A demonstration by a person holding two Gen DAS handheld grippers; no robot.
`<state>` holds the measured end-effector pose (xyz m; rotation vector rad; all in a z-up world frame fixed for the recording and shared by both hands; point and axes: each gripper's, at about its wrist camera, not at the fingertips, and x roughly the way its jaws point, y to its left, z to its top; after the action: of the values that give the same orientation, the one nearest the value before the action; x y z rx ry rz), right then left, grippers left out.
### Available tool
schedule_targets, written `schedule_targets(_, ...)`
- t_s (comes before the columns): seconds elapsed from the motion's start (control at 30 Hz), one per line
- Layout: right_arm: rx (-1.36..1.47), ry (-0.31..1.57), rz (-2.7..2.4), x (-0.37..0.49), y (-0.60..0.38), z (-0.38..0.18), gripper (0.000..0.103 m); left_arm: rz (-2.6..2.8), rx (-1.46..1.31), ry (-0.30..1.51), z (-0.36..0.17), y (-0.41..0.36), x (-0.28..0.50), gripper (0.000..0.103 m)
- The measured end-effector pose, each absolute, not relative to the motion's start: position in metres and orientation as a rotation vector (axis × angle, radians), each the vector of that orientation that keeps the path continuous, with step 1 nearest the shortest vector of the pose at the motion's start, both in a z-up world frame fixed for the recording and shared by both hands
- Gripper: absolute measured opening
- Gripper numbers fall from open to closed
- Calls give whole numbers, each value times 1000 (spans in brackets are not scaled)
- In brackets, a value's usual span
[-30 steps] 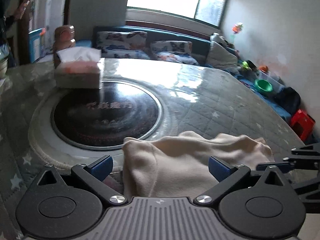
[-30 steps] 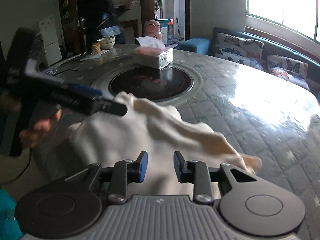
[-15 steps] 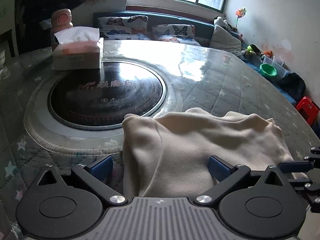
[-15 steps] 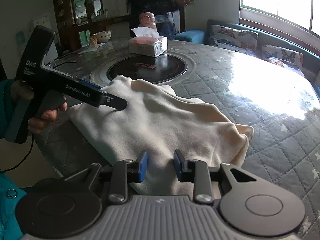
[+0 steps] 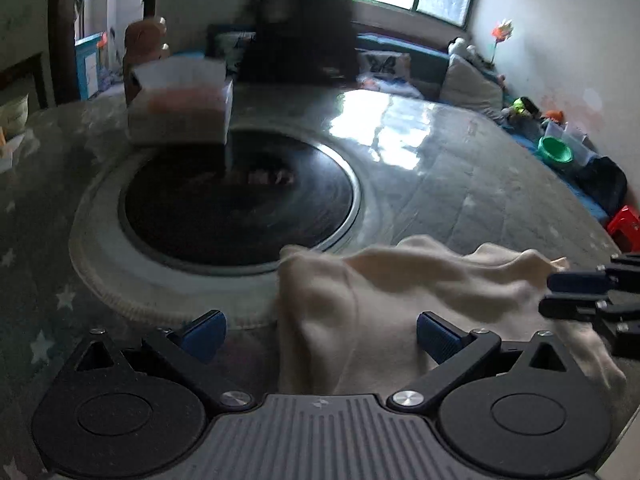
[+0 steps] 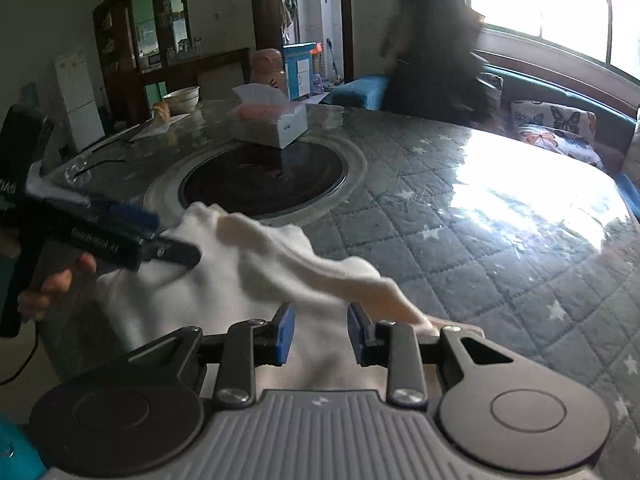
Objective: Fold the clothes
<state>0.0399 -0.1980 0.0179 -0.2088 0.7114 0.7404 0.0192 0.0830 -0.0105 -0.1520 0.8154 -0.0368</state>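
Left wrist view shows the cream garment (image 5: 400, 312) lying rumpled on the quilted table cover (image 5: 460, 184), in the lower centre and lower right of the frame, just in front of the round black hob plate (image 5: 240, 200). The left gripper (image 5: 320, 332) stands wide apart, its 2 blue pads on either side of the garment's left portion, with no pad pressing on cloth. The right gripper (image 5: 560, 296) enters from the right edge of the frame beside the garment's far corner.

Right wrist view shows the right gripper (image 6: 320, 336) with a narrow gap between its jaws; pale cloth fills the gap behind the pads, but whether the pads pinch it cannot be told. The left gripper (image 6: 176, 252), in the person's hand (image 6: 52, 284), sits at the left of the frame with its tip over the garment (image 6: 240, 280).

Judgement: the step in hand is positioning both tools for a fold, not yet a completed fold. The next move calls for a firm pinch on an edge at each side, then a lift and carry across the body of the garment.

The garment looks soft, thick and fleecy, bunched into ridges, its outline unclear through motion blur. A tissue box (image 6: 272, 124) stands well apart beyond the hob plate.
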Motion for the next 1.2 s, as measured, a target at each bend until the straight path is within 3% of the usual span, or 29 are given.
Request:
schedule_targets(0.17, -171, 771, 676, 59, -197, 2, 28, -40, -151, 818, -13, 85, 17, 103)
schedule_targets(1.2, -206, 694, 719, 50, -180, 23, 29, 47, -135, 783, 3, 100, 15, 103)
